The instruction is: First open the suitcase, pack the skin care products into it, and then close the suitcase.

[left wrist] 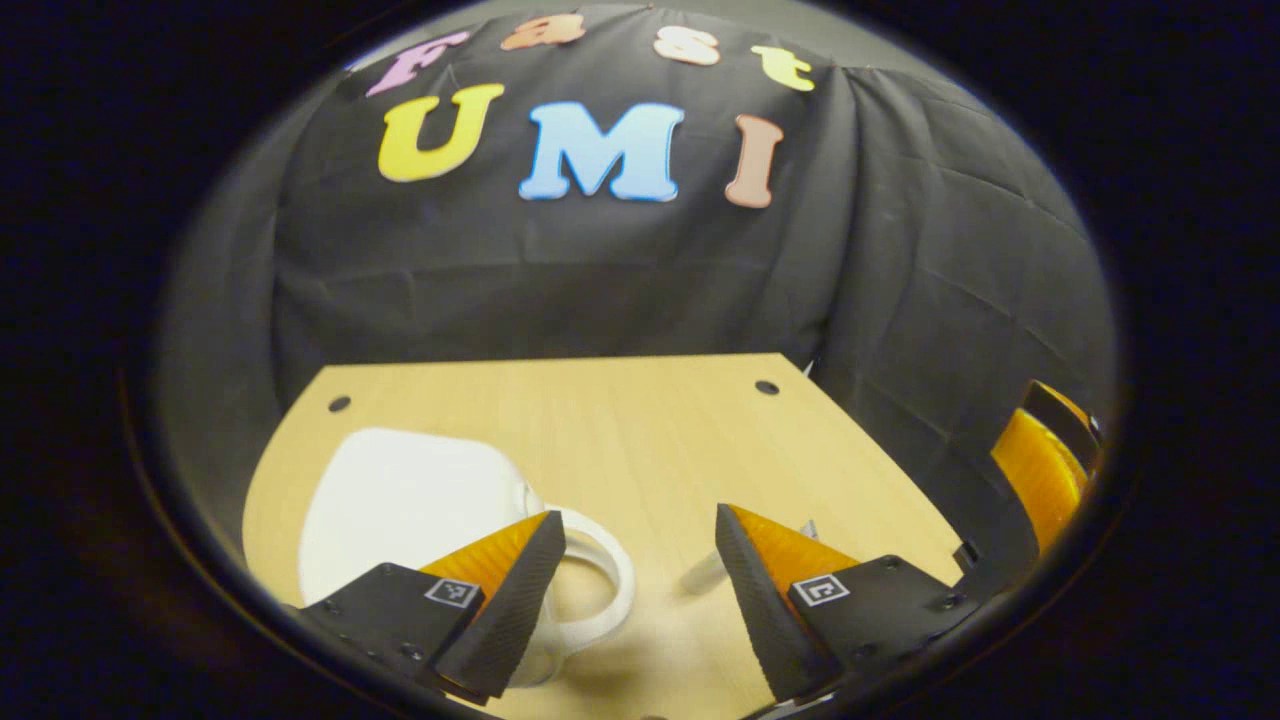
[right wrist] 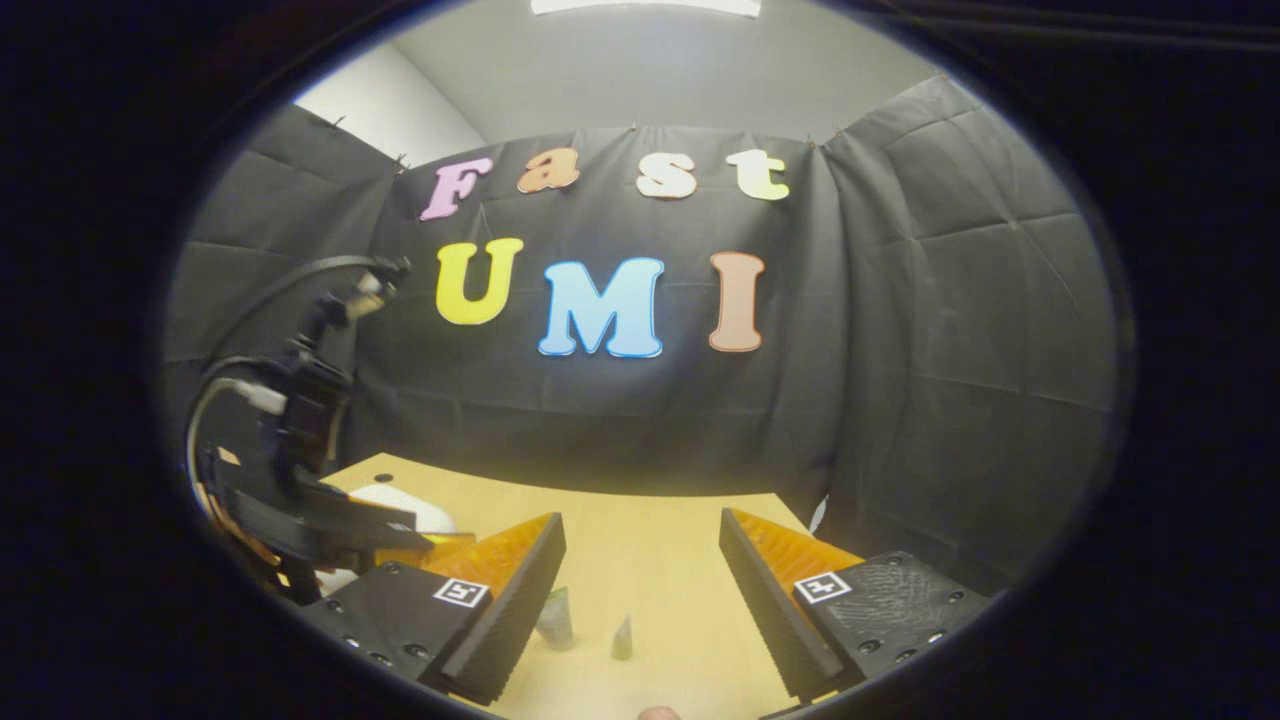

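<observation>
The white suitcase [left wrist: 410, 500] is lying shut on the near left part of the wooden table [left wrist: 620, 420], its looped handle [left wrist: 600, 590] pointing right toward the table's middle. The left gripper [left wrist: 640, 590] is hovering just above that handle with its fingers spread wide and gripping nothing. The right gripper [right wrist: 640, 600] is hanging over the near right of the table, fingers likewise spread and empty, and below it two small tubes [right wrist: 553, 618], which look like the skin care products, are standing on the bare wood; a further item beside them is too small to name. With the case closed and products sitting outside it, the packing is looking unfinished: these pieces are waiting to go in, which calls for the lid being up, then shut again afterwards.
</observation>
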A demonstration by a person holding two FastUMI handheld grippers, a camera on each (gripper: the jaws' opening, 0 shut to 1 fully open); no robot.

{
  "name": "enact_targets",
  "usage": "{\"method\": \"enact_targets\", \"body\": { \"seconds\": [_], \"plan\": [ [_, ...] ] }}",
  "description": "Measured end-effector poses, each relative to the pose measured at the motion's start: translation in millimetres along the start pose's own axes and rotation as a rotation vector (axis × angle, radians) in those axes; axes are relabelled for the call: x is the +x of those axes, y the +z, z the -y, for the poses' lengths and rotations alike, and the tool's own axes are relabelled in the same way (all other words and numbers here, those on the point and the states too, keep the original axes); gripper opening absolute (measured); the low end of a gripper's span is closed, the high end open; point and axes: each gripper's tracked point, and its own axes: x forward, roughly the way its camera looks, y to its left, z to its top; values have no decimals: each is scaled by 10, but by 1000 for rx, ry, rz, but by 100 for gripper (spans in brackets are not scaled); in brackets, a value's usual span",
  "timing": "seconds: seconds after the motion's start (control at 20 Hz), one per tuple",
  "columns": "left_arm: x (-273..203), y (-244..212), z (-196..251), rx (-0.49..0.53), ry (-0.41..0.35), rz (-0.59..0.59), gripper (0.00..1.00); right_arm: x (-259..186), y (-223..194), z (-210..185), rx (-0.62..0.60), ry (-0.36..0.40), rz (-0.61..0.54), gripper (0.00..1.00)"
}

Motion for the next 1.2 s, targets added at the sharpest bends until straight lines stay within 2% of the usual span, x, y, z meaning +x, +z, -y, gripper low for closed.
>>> {"method": "enact_targets", "body": {
  "seconds": [0.1,0.15,0.3,0.35,0.45,0.55,0.6,0.65,0.7,0.75,0.8,0.85,0.95,1.0,1.05,1.2],
  "plan": [
    [256,-183,13,-96,-25,-118,98,29,-34,21,11,0,-13,94],
    [357,-269,-30,-120,-14,-180,98,47,-65,53,17,1,-16,94],
    [743,-590,-163,-135,27,-373,96,50,-143,145,22,10,-23,94],
    [808,-681,-146,-145,22,-411,93,65,-154,142,21,18,-25,94],
    [904,-792,-113,-165,26,-465,73,78,-165,167,13,26,-23,94],
    [927,-923,-80,-185,23,-537,75,85,-151,196,4,31,-18,94],
    [908,-958,-100,-184,37,-563,67,82,-136,213,3,33,-14,94],
    [896,-950,-135,-181,47,-568,48,78,-147,231,2,37,-11,94],
    [901,-940,-143,-179,47,-565,50,71,-141,239,3,42,-9,94],
    [935,-950,-225,-152,80,-556,38,71,-155,247,4,50,-9,94],
    [897,-919,-193,-165,74,-556,37,68,-161,246,5,59,-10,94],
    [876,-906,-164,-159,59,-562,24,69,-180,245,8,72,-11,94],
    [838,-840,-134,-132,42,-555,21,82,-183,238,10,95,-8,94],
    [826,-824,-156,-119,39,-548,23,85,-176,241,10,105,-5,94],
    [796,-773,-146,-111,31,-539,17,89,-179,241,8,113,-2,94],
    [652,-518,-84,-155,6,-515,14,105,-126,260,7,122,14,94]
  ]
}}
